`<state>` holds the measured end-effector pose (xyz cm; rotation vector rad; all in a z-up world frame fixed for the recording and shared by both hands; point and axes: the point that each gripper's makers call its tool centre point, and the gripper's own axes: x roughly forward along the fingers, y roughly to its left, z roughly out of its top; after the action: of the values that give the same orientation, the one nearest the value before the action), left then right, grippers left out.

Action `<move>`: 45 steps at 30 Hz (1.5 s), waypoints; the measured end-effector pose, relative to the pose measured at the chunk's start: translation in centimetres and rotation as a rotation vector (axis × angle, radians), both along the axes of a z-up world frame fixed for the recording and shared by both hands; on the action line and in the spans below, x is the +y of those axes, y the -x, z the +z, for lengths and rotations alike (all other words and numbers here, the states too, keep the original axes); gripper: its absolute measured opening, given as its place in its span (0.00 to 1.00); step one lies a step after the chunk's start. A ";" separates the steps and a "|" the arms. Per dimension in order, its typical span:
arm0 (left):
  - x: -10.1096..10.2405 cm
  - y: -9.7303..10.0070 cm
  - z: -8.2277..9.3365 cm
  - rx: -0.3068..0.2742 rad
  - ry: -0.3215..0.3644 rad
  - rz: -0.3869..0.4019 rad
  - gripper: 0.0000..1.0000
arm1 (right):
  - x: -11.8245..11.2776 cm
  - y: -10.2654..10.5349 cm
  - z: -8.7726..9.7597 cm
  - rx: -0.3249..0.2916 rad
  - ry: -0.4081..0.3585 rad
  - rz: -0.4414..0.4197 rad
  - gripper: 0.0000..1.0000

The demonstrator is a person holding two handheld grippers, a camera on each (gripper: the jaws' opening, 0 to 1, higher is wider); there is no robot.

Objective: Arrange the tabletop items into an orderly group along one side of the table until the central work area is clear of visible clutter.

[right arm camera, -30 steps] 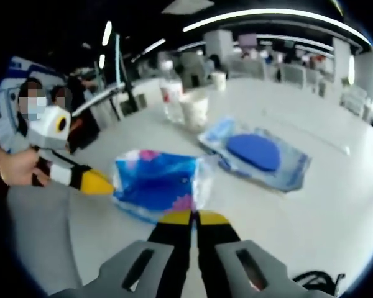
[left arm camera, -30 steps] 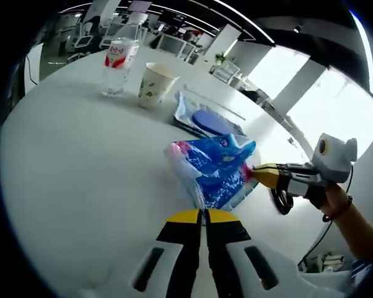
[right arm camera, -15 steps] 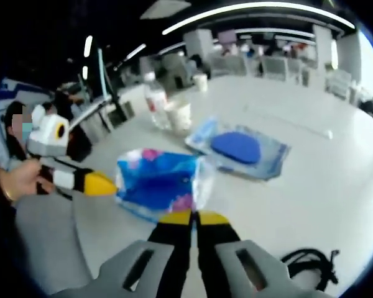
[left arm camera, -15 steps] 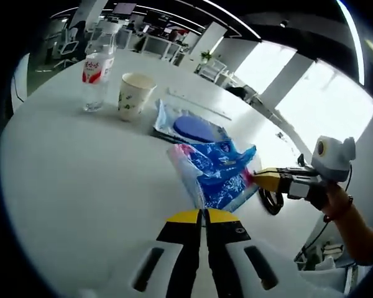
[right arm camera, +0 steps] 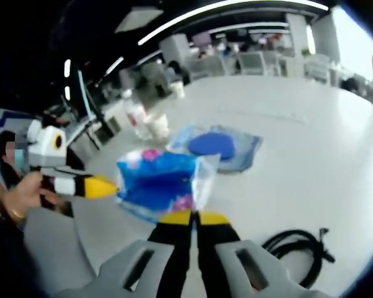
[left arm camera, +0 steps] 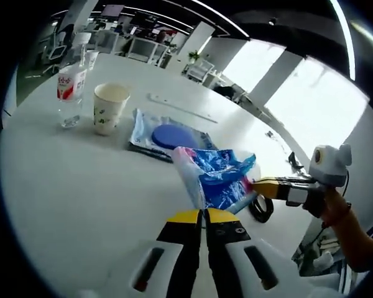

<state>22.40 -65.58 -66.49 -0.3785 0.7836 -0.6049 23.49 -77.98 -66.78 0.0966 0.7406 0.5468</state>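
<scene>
Two hand-held grippers on one item: blue plastic pack [left arm camera: 216,177] w/ pink print, pinched from opposite ends and held up off the white surface [left arm camera: 81,180].

Left hand-held gripper [left arm camera: 204,215]: jaws closed together, clamped on near edge of pack, pack rising just ahead of tips. In the right gripper view, it comes in from the left [right arm camera: 112,186], yellow tip touching pack's side, a hand [right arm camera: 22,194] behind it.

Right hand-held gripper [right arm camera: 194,217]: jaws pressed together, nipping the pack's [right arm camera: 161,183] clear edge right at tips. In the left gripper view, it enters from the right [left arm camera: 256,185], tip on pack's far corner.

Beyond the pack in the left gripper view: flat blue pouch [left arm camera: 168,135] w/ dark blue oval, lying on surface. Further ahead-left: paper cup [left arm camera: 108,108] upright, water bottle [left arm camera: 69,90] upright just beside it, apart. Black cable coil [right arm camera: 298,245] on surface, to the right of right hand-held gripper.
</scene>
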 end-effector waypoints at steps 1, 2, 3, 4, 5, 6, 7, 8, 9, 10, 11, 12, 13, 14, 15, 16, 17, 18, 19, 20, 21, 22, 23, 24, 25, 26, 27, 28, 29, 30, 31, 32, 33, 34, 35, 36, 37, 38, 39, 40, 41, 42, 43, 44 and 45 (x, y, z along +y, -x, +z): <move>-0.4 -0.1 0.1 0.002 0.004 -0.010 0.01 | -0.2 0.0 0.0 0.002 0.004 -0.006 0.00; -0.6 -0.2 0.1 0.003 0.006 -0.014 0.01 | -0.5 0.0 0.1 0.003 0.007 -0.013 0.00; -0.8 -0.3 0.2 0.000 0.007 -0.020 0.01 | -0.8 -0.1 0.2 0.003 0.006 -0.022 0.00; -1.2 -0.5 0.3 -0.004 0.007 -0.030 0.01 | -1.0 -0.1 0.3 0.002 0.005 -0.028 0.00; -1.4 -0.6 0.5 -0.007 0.009 -0.033 0.01 | -1.2 -0.1 0.4 0.000 0.003 -0.036 0.00; -1.7 -0.8 0.6 -0.012 0.012 -0.039 0.01 | -1.5 -0.2 0.6 -0.001 -0.002 -0.044 0.00; -1.9 -0.9 0.7 -0.011 0.014 -0.042 0.01 | -1.7 -0.3 0.6 0.000 -0.004 -0.051 0.00; -2.2 -1.0 0.8 -0.012 0.020 -0.047 0.01 | -1.9 -0.3 0.7 -0.002 -0.006 -0.058 0.00; -2.4 -1.1 0.8 -0.014 0.021 -0.052 0.01 | -2.2 -0.4 0.8 -0.001 -0.010 -0.068 0.00; -2.6 -1.2 0.9 -0.015 0.018 -0.058 0.01 | -2.4 -0.5 0.8 0.002 -0.013 -0.074 0.00; -2.8 -1.4 0.9 -0.018 0.017 -0.064 0.01 | -2.6 -0.6 0.9 0.002 -0.021 -0.084 0.00; -3.0 -1.5 0.9 -0.018 0.017 -0.068 0.01 | -2.8 -0.6 1.0 0.002 -0.023 -0.091 0.00; -3.3 -1.7 0.9 -0.017 0.021 -0.069 0.01 | -3.0 -0.7 1.1 0.001 -0.026 -0.096 0.00; -3.5 -1.9 1.0 -0.018 0.024 -0.071 0.01 | -3.3 -0.8 1.2 -0.003 -0.033 -0.105 0.00; -3.7 -2.2 1.0 -0.017 0.026 -0.072 0.01 | -3.5 -0.8 1.3 -0.006 -0.035 -0.111 0.00; -4.0 -2.4 1.1 -0.012 0.031 -0.070 0.01 | -3.8 -0.9 1.3 -0.004 -0.037 -0.117 0.00; -4.5 -2.7 1.2 -0.011 0.031 -0.080 0.01 | -4.0 -1.0 1.4 -0.006 -0.033 -0.122 0.00; -4.8 -2.9 1.3 -0.018 0.025 -0.090 0.01 | -4.4 -1.1 1.4 -0.008 -0.024 -0.126 0.00; -5.1 -3.1 1.4 -0.022 0.023 -0.093 0.01 | -4.7 -1.1 1.5 -0.009 -0.021 -0.130 0.00; -5.4 -3.3 1.6 -0.025 0.025 -0.097 0.01 | -5.1 -1.3 1.6 -0.014 -0.017 -0.137 0.00; -5.7 -3.6 1.8 -0.035 0.025 -0.105 0.01 | -5.3 -1.4 1.7 -0.018 -0.014 -0.140 0.00; -5.9 -3.9 1.9 -0.039 0.025 -0.107 0.01 | -5.7 -1.6 1.9 -0.021 -0.020 -0.150 0.00; -6.2 -4.2 2.1 -0.043 0.028 -0.111 0.01 | -5.9 -1.7 2.0 -0.023 -0.023 -0.156 0.00; -6.5 -4.5 2.3 -0.046 0.036 -0.113 0.01 | -6.3 -1.9 2.2 -0.026 -0.027 -0.163 0.00; -6.7 -4.8 2.4 -0.044 0.048 -0.111 0.01 | -6.6 -2.0 2.3 -0.028 -0.034 -0.171 0.00; -7.0 -5.1 2.5 -0.036 0.059 -0.111 0.01 | -6.8 -2.1 2.5 -0.027 -0.042 -0.178 0.00; -7.1 -5.2 2.5 -0.037 0.061 -0.112 0.01 | -6.9 -2.2 2.6 -0.028 -0.046 -0.180 0.00; -7.4 -5.5 2.6 -0.040 0.066 -0.114 0.01 | -7.2 -2.5 2.8 -0.033 -0.051 -0.186 0.00; -7.7 -5.7 2.7 -0.041 0.068 -0.117 0.01 | -7.4 -2.6 2.8 -0.034 -0.053 -0.189 0.00; -7.9 -5.8 2.7 -0.041 0.072 -0.120 0.01 | -7.6 -2.7 2.9 -0.035 -0.052 -0.191 0.00; -8.2 -6.0 2.7 -0.036 0.080 -0.118 0.01 | -7.9 -2.9 3.0 -0.040 -0.049 -0.195 0.00; -8.4 -6.1 2.6 -0.032 0.083 -0.118 0.01 | -8.0 -3.0 3.0 -0.041 -0.050 -0.198 0.00; -8.6 -6.3 2.5 -0.029 0.088 -0.116 0.01 | -8.2 -3.2 3.0 -0.040 -0.050 -0.203 0.00; -8.8 -6.5 2.5 -0.027 0.092 -0.114 0.01 | -8.4 -3.3 3.0 -0.041 -0.049 -0.205 0.00; -9.0 -6.8 2.4 -0.027 0.093 -0.115 0.01 | -8.6 -3.5 2.9 -0.040 -0.051 -0.213 0.00; -9.1 -7.0 2.4 -0.026 0.097 -0.111 0.01 | -8.7 -3.6 2.8 -0.038 -0.054 -0.215 0.00; -9.3 -7.2 2.3 -0.026 0.101 -0.109 0.01 | -8.9 -3.8 2.7 -0.037 -0.052 -0.221 0.00; -9.5 -7.4 2.3 -0.026 0.106 -0.106 0.01 | -9.0 -3.9 2.7 -0.038 -0.051 -0.224 0.00; -9.6 -7.8 2.3 -0.023 0.112 -0.099 0.01 | -9.2 -4.1 2.6 -0.040 -0.050 -0.227 0.00; -9.8 -8.0 2.2 -0.025 0.113 -0.095 0.01 | -9.3 -4.2 2.6 -0.041 -0.050 -0.230 0.00; -9.9 -8.4 2.2 -0.023 0.117 -0.092 0.01 | -9.4 -4.4 2.5 -0.041 -0.050 -0.232 0.00; -10.1 -8.6 2.2 -0.019 0.126 -0.086 0.01 | -9.7 -4.6 2.5 -0.042 -0.046 -0.239 0.00; -10.3 -8.9 2.2 -0.020 0.134 -0.082 0.01 | -9.9 -4.8 2.4 -0.046 -0.043 -0.243 0.00; -10.6 -9.2 2.0 -0.016 0.136 -0.079 0.01 | -10.2 -5.1 2.4 -0.047 -0.045 -0.252 0.00; -10.8 -9.3 2.0 -0.015 0.137 -0.077 0.01 | -10.4 -5.3 2.4 -0.049 -0.048 -0.258 0.00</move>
<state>31.73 -76.35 -64.51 -0.4707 0.7467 -0.7356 28.76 -88.34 -64.38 0.2191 0.6559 0.3194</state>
